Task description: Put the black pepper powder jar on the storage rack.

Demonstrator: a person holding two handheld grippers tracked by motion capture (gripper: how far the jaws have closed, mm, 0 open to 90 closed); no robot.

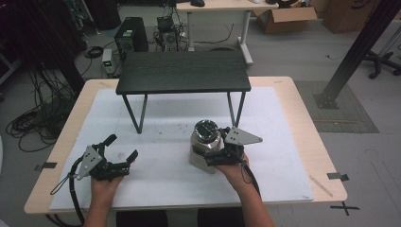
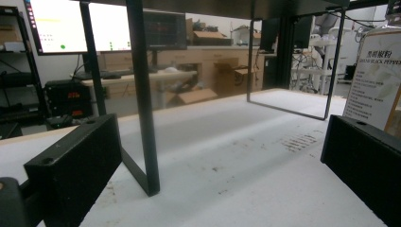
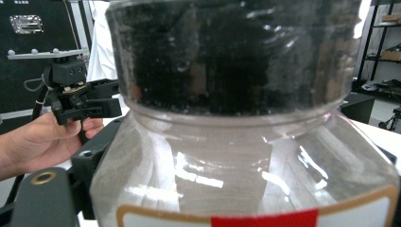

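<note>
gripping the upright pepper jar (image 1: 204, 145), right claw (image 1: 218, 144); left claw (image 1: 124, 147) gapes.

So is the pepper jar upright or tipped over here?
Upright. The pepper jar stands on its base on the white mat, black lid on top, with the right claw around its side.

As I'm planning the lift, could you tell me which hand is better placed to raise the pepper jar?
Right: its tool already straddles the jar; the left tool stands open, well apart.
</note>
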